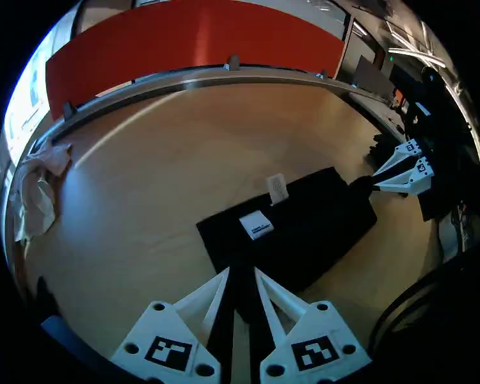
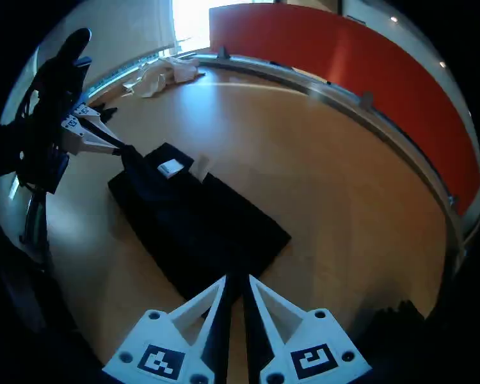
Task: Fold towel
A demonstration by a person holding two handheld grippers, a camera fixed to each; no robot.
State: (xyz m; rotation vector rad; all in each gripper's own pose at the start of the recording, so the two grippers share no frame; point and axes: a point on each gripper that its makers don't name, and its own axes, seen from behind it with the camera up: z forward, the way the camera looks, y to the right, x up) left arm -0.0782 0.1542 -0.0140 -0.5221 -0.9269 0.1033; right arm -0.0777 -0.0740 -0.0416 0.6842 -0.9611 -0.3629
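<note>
A black towel (image 1: 310,221) lies spread on the wooden table, with two white tags (image 1: 256,224) on its top side. My left gripper (image 1: 241,274) is shut on the towel's near corner, dark fabric pinched between its fingers. In the same view, the right gripper (image 1: 374,183) is shut on the opposite far corner. In the right gripper view the towel (image 2: 195,224) stretches away from my right gripper (image 2: 238,280), which is shut on its near corner. The left gripper (image 2: 117,151) holds the far corner slightly raised, close to the white tags (image 2: 171,168).
A crumpled cream cloth (image 1: 38,192) (image 2: 160,75) lies at the table's far edge. A red panel (image 1: 195,38) (image 2: 368,57) stands behind the raised table rim (image 1: 195,80). Bare wood table (image 1: 176,160) surrounds the towel. A person's dark sleeve (image 2: 54,77) is behind the left gripper.
</note>
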